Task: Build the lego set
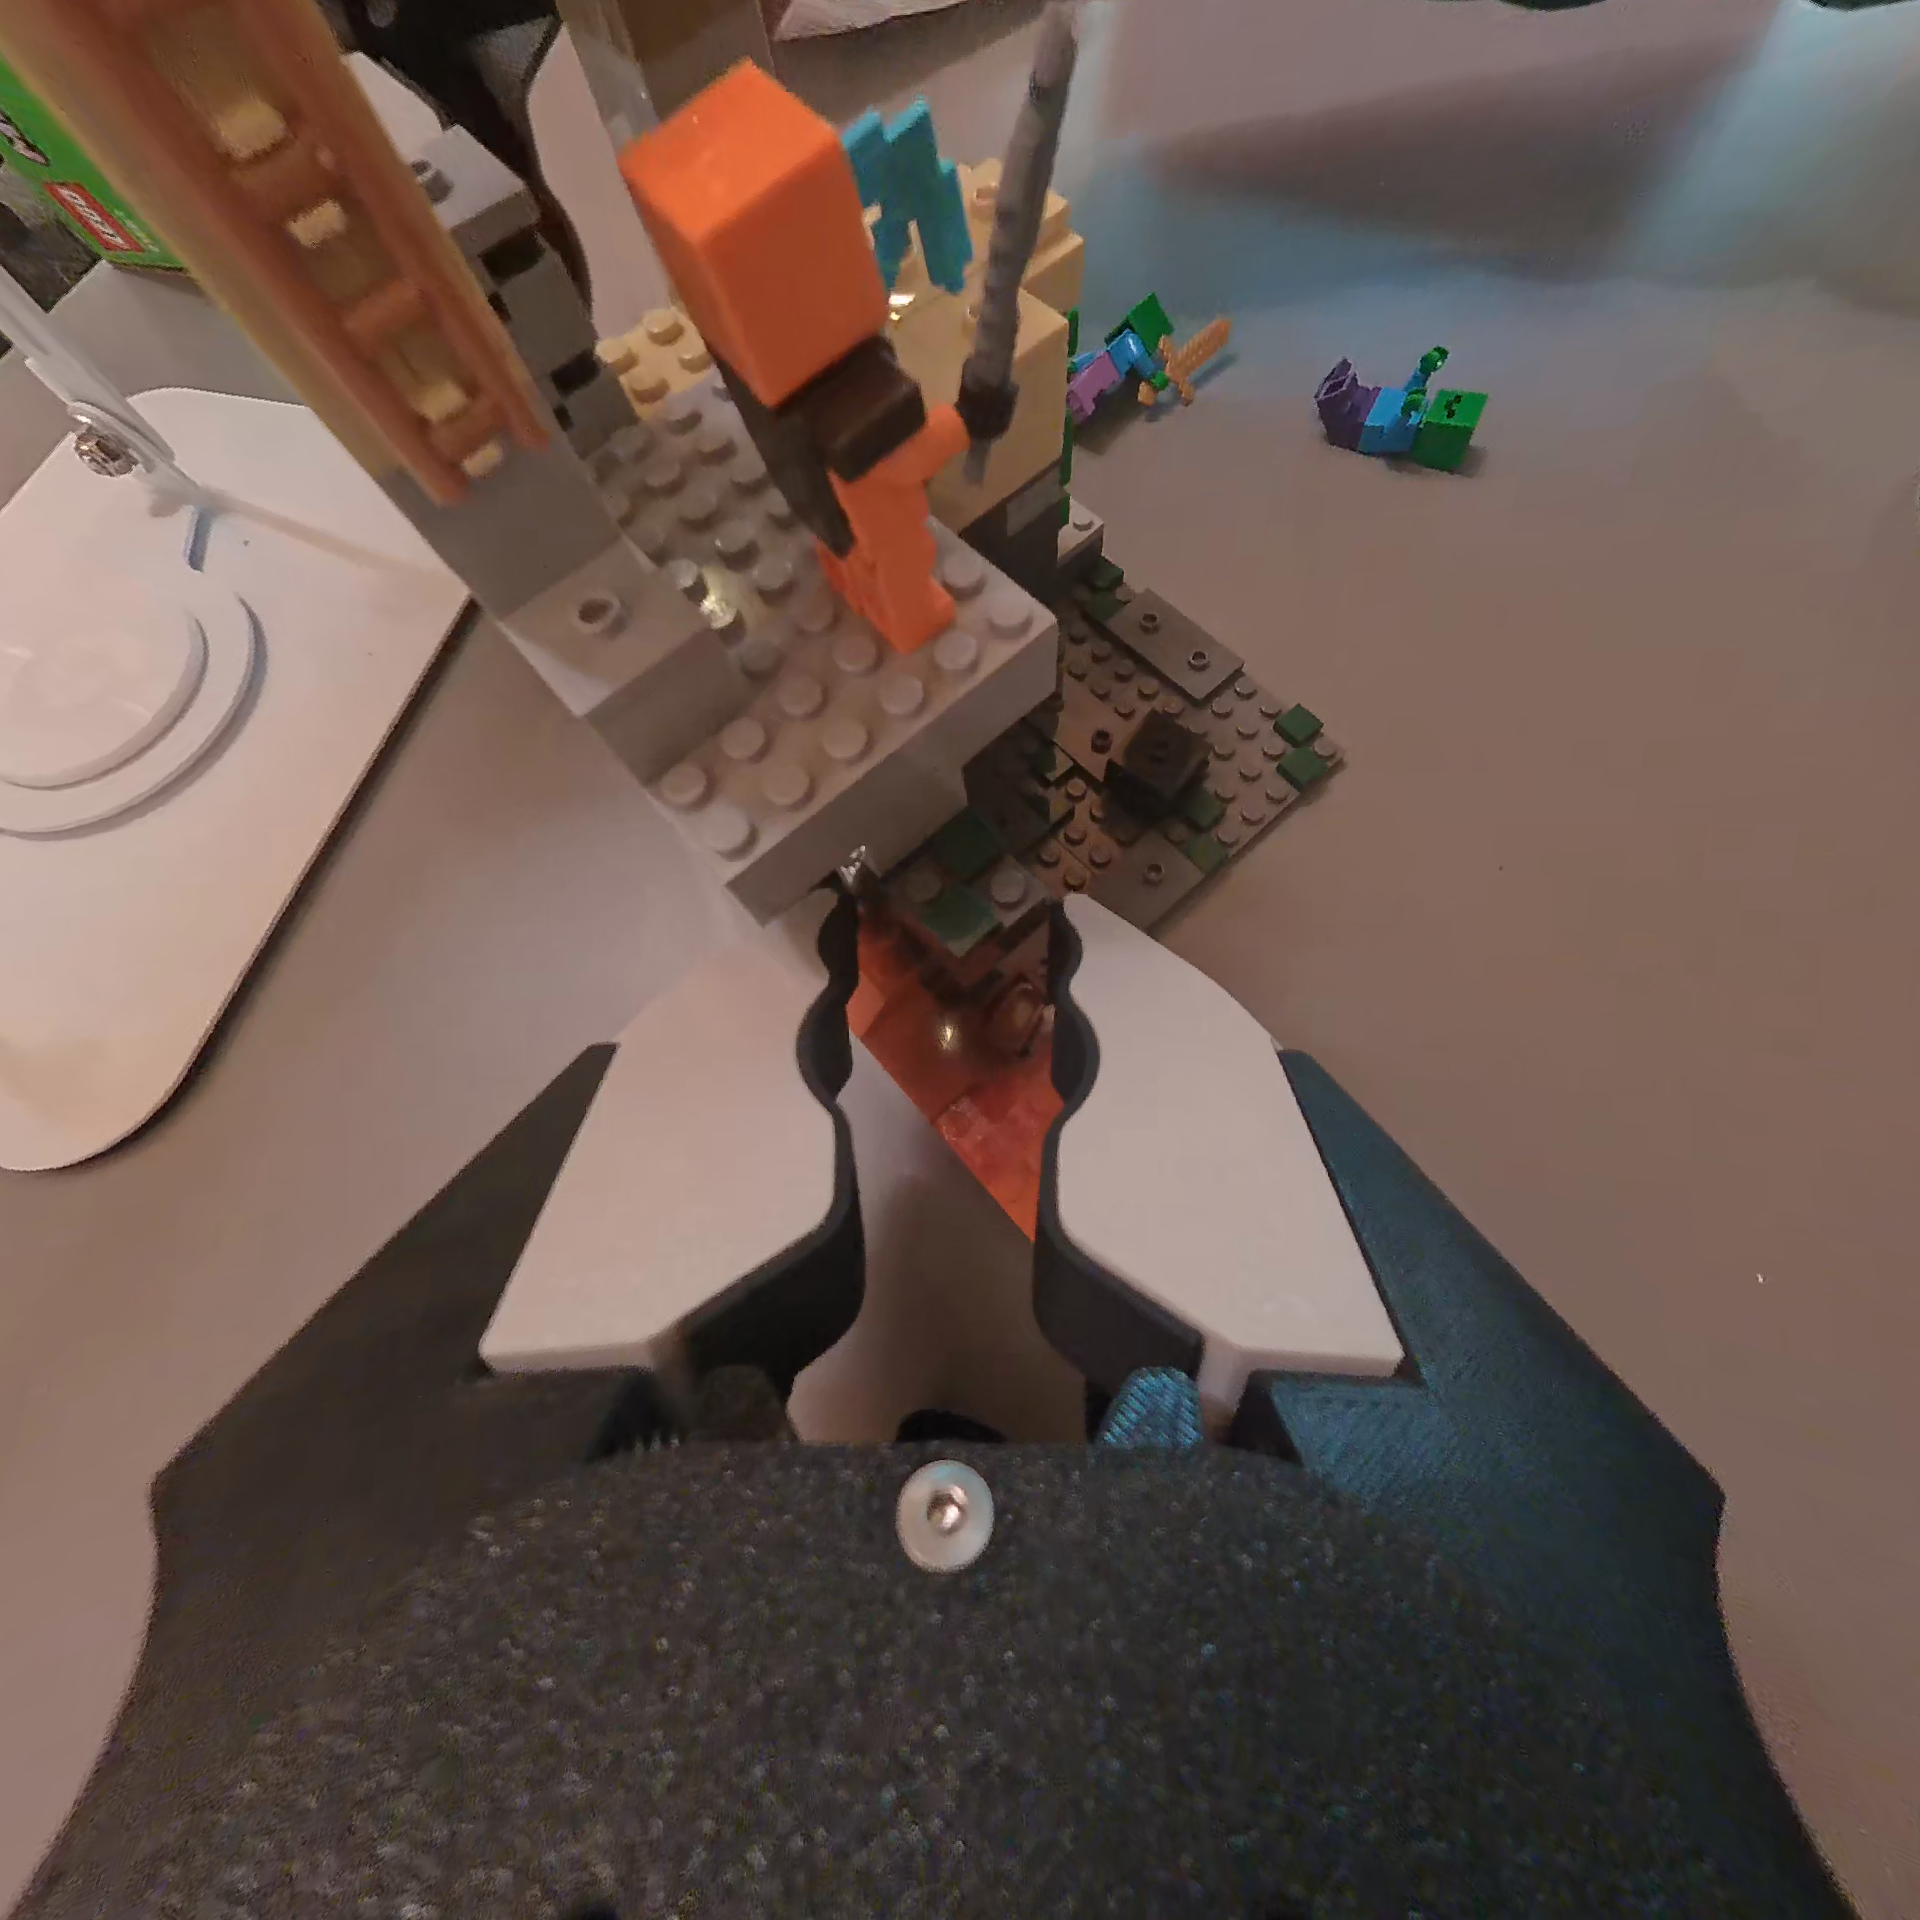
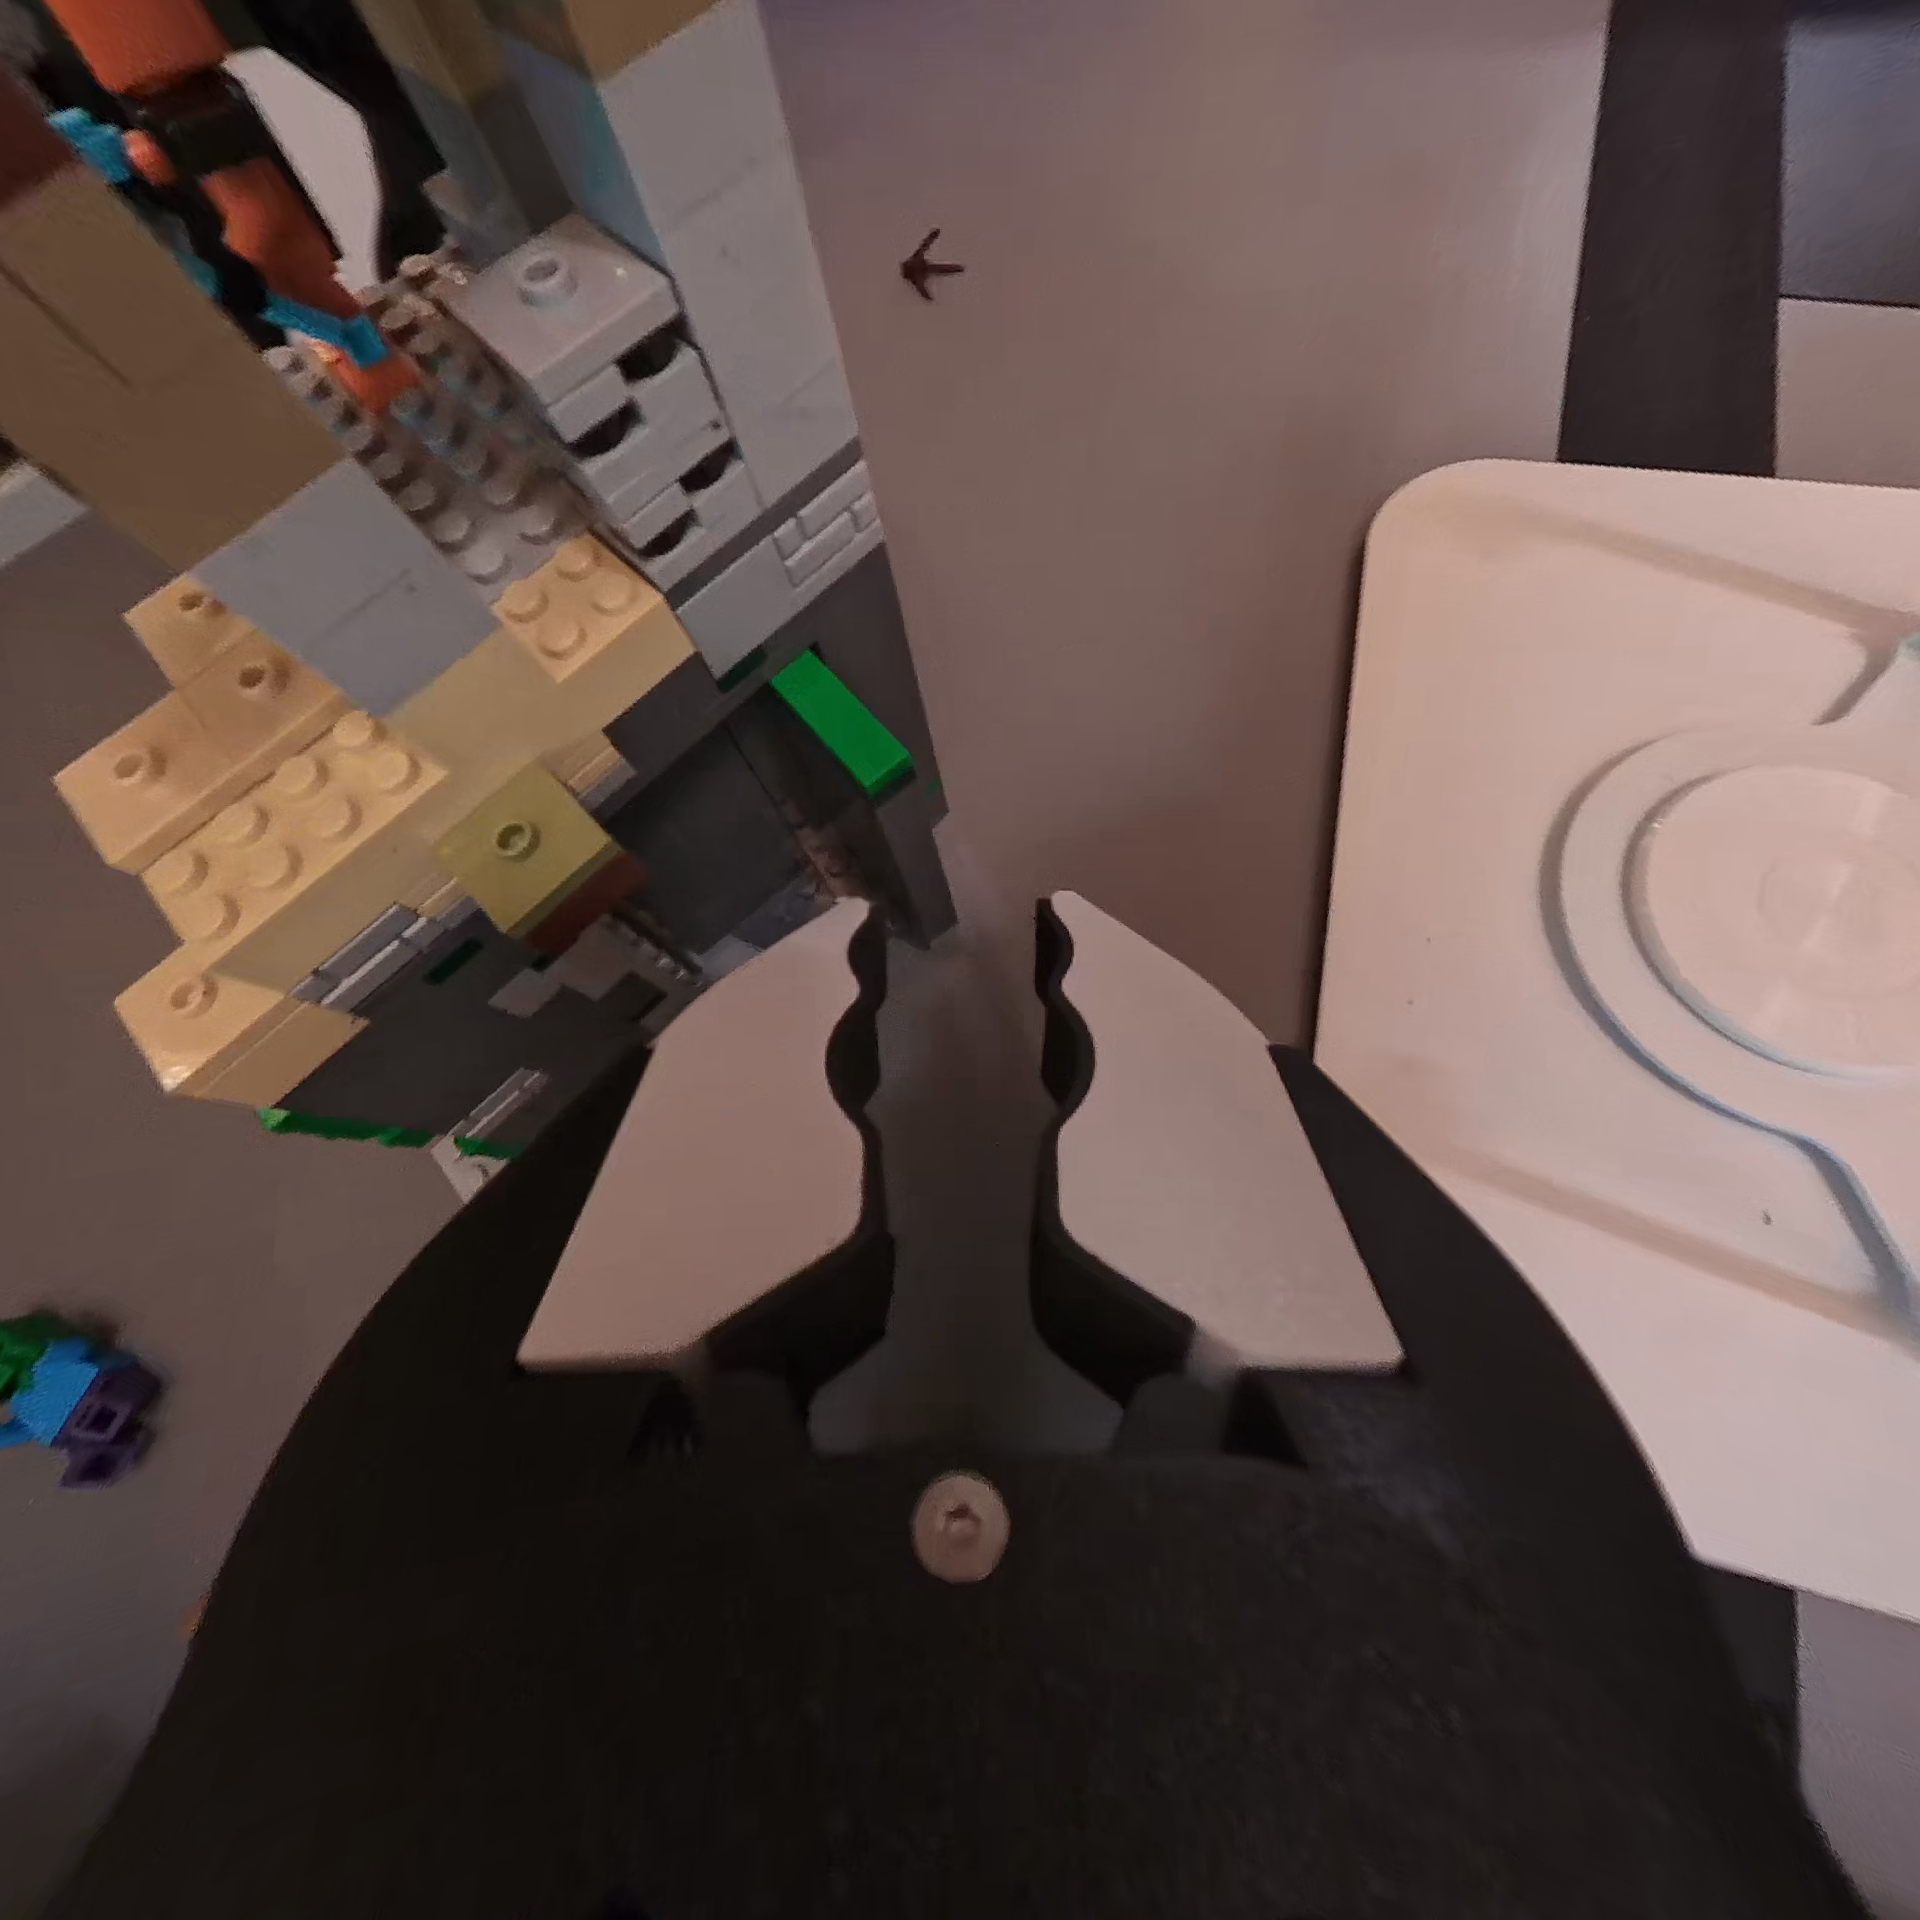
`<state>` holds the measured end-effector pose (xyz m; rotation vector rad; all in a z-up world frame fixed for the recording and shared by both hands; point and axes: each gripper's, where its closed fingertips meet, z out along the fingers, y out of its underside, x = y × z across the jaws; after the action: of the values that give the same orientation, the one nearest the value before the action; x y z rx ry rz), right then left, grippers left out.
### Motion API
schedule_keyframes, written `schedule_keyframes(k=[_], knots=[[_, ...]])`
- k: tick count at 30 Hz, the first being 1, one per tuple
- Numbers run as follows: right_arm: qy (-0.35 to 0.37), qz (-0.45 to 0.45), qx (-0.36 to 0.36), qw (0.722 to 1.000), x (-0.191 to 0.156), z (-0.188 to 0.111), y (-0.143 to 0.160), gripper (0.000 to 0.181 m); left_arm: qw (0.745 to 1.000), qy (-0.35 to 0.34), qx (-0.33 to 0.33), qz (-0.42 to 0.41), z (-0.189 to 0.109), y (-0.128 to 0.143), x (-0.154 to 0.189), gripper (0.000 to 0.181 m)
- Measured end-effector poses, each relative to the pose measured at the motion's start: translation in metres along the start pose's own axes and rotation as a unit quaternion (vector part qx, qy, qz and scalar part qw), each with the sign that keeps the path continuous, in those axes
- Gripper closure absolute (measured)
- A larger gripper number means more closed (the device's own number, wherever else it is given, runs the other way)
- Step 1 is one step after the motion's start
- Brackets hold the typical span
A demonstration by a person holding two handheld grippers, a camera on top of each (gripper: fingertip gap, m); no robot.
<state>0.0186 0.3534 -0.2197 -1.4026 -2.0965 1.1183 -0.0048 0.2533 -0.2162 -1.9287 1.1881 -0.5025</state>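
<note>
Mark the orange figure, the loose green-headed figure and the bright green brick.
orange figure (image 1: 883, 540): left wrist view, on its torso.
green-headed figure (image 1: 1449, 421): left wrist view, on its green head.
bright green brick (image 2: 842, 722): right wrist view, on its top face.

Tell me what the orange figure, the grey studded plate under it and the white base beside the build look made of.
Orange figure: moulded plastic, smooth with a slight sheen on its blocky head.
Grey studded plate: the same kind of hard plastic, with crisp round studs.
White base: smooth and matte with moulded rings; probably plastic, possibly painted metal.

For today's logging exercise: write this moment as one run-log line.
left gripper: open, around lego model base | right gripper: open, empty | orange figure: standing on top
</note>
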Motion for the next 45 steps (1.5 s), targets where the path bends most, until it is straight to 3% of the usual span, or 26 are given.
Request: schedule_keyframes(k=[1, 4, 8, 22, 25, 28, 30, 34, 41, 45], knots=[[-0.01, -0.008, 0.002, 1.0, -0.003, 0.0, -0.002, 0.152, 1.0, 0.0, 0.001, 0.0, 0.0, 0.0, 0.0, 0.147], [-0.036, -0.033, -0.001, 0.999, -0.01, 0.008, -0.008, 0.151, 1.0, 0.0, 0.001, 0.001, 0.0, -0.001, 0.0, 0.147], [-0.051, -0.055, -0.001, 0.997, -0.017, 0.014, -0.013, 0.167, 1.0, 0.002, 0.001, 0.0, -0.001, 0.0, 0.001, 0.147], [-0.067, 0.028, -0.002, 0.997, -0.05, -0.016, 0.002, 0.167, 1.0, -0.002, -0.001, 0.008, -0.013, -0.004, 0.001, 0.147], [-0.041, 0.04, 0.027, 0.998, -0.042, -0.028, -0.004, 0.167, 1.0, -0.006, -0.003, 0.01, -0.015, -0.004, 0.0, 0.147], [0.062, 0.034, 0.044, 0.997, -0.011, -0.032, -0.007, 0.176, 1.0, -0.008, -0.004, 0.01, -0.015, -0.003, -0.001, 0.147], [0.089, 0.027, 0.04, 0.995, -0.005, -0.024, -0.005, 0.179, 1.0, -0.01, -0.004, 0.009, -0.014, -0.003, -0.002, 0.147], [0.039, -0.004, -0.006, 0.999, -0.033, 0.001, 0.005, 0.181, 1.0, -0.015, -0.008, 0.014, -0.015, -0.003, -0.003, 0.147], [-0.028, 0.012, 0.02, 0.999, -0.056, 0.007, -0.004, 0.181, 1.0, -0.011, -0.008, 0.016, -0.014, -0.004, -0.001, 0.147], [-0.045, 0.016, 0.0, 0.999, -0.061, 0.015, 0.0, 0.181, 1.0, -0.008, -0.008, 0.017, -0.011, -0.005, 0.002, 0.147]])
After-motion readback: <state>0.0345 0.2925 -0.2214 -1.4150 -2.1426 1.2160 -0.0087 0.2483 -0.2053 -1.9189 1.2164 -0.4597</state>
